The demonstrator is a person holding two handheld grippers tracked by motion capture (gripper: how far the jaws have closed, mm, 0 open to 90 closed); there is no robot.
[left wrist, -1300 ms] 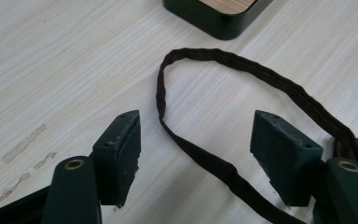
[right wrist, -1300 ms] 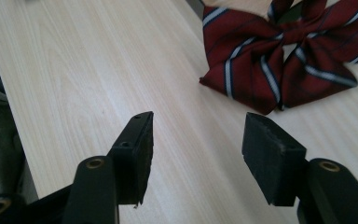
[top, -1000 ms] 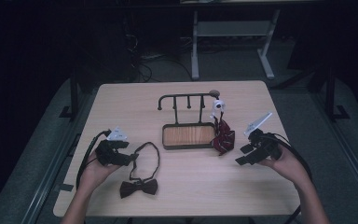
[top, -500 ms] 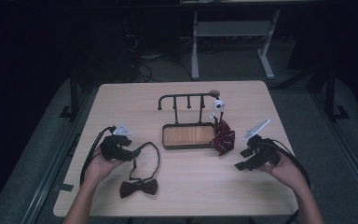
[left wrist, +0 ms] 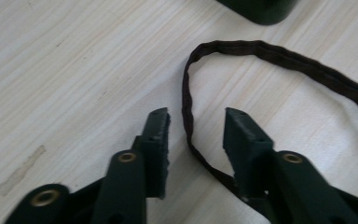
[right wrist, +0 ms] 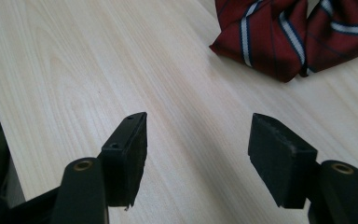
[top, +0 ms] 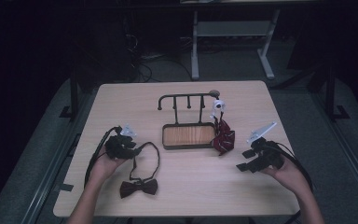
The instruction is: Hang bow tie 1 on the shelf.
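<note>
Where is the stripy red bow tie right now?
In the high view, the dark red striped bow tie lies on the light wooden table, right of centre, against the right end of the dark wood-bottomed tray, ahead of the right gripper.

Black claws (left wrist: 193, 140), brass-ringed screw holes

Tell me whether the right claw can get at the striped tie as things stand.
Probably yes. The right claw is open and aimed toward the striped tie, with bare table between them and nothing in the way.

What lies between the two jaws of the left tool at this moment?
In the left gripper view, the dark strap of the brown bow tie runs between the open jaws of the left tool, on the table.
</note>
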